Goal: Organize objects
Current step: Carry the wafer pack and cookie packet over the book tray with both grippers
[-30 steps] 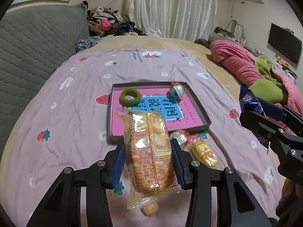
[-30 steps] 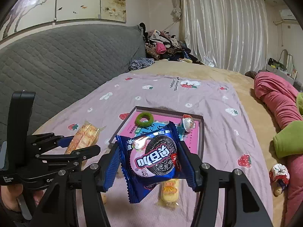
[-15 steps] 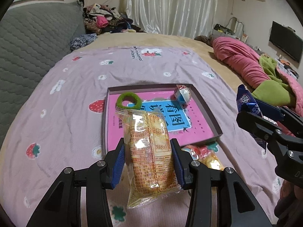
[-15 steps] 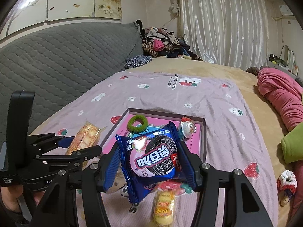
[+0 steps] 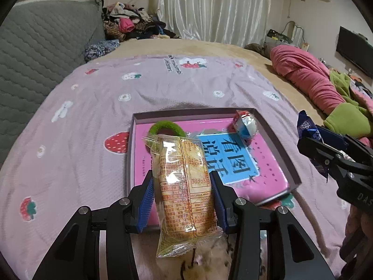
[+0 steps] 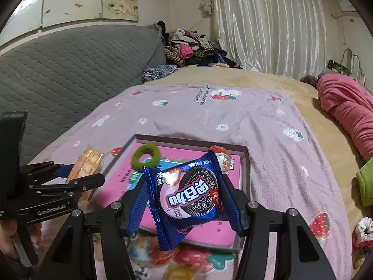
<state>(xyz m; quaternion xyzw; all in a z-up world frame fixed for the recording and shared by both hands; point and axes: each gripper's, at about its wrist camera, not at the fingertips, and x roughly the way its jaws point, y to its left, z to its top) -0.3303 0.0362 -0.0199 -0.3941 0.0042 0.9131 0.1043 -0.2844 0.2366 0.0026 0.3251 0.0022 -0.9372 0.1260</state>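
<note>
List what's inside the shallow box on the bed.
Inside the box: a green hair ring, a wrapped candy, and a pink-and-blue printed sheet. The held packets cover its near part.

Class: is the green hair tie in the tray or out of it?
In. The hair tie lies on the pink floor inside the tray, near its far left corner.
</note>
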